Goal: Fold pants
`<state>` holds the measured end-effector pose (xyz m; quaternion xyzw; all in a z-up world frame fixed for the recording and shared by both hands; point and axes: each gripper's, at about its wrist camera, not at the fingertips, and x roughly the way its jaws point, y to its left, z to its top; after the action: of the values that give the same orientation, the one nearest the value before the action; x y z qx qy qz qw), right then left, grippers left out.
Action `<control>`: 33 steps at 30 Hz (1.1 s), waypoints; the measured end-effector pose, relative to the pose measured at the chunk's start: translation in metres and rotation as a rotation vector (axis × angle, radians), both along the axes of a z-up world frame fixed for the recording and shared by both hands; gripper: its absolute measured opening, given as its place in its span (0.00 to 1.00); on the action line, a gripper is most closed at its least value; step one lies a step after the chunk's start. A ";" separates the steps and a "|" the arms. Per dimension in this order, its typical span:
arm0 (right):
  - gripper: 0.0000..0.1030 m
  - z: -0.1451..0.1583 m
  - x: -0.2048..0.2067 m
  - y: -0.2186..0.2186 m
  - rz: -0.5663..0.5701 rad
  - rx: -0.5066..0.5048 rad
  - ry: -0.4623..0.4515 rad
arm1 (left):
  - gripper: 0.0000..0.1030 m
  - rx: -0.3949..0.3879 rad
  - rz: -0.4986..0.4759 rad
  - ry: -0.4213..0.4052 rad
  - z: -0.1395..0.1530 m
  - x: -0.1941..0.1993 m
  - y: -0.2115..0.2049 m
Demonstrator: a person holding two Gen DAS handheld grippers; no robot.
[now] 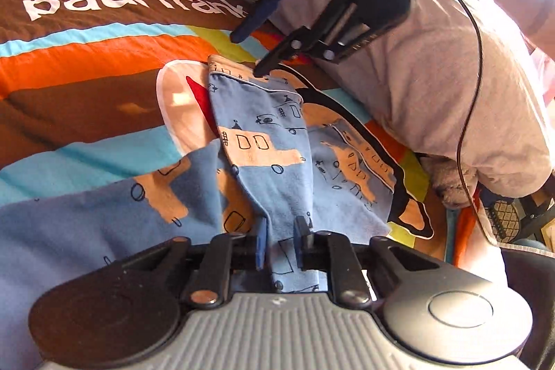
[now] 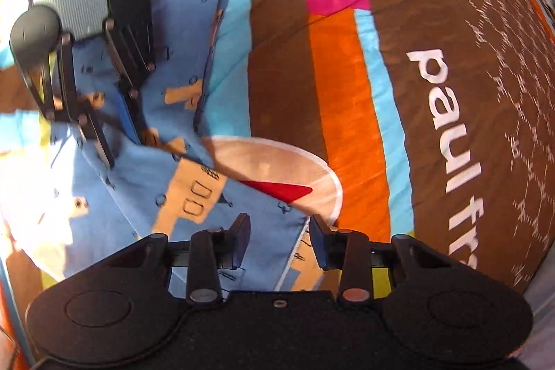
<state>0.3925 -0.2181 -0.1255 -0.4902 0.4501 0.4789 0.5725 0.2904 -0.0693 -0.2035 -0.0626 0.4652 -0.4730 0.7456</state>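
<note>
The pants [image 1: 263, 141] are blue with tan house prints and lie rumpled on a striped bedspread [image 1: 86, 54]. My left gripper [image 1: 281, 241] is shut on a raised fold of the pants near their middle. My right gripper [image 1: 248, 52] is open above the piped leg hem [image 1: 239, 75] at the far end, its lower finger touching the cloth. In the right wrist view the right gripper [image 2: 279, 236] is open over the hem [image 2: 295, 252], and the left gripper [image 2: 114, 141] pinches the pants [image 2: 138, 196] at the left.
The bedspread [image 2: 347, 127] has brown, orange and turquoise stripes and "paul frank" lettering. The person's knee in grey trousers [image 1: 433, 75] rests on the bed at the right. A black cable [image 1: 475, 58] hangs from the right gripper.
</note>
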 end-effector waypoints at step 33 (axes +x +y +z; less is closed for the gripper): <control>0.06 -0.057 0.027 0.025 0.371 -0.375 0.070 | 0.08 0.013 0.021 -0.011 -0.013 0.001 -0.004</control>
<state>0.4197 -0.1933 -0.1826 -0.6450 0.4530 0.5005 0.3581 0.2909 -0.0733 -0.2168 -0.0600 0.4634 -0.4624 0.7536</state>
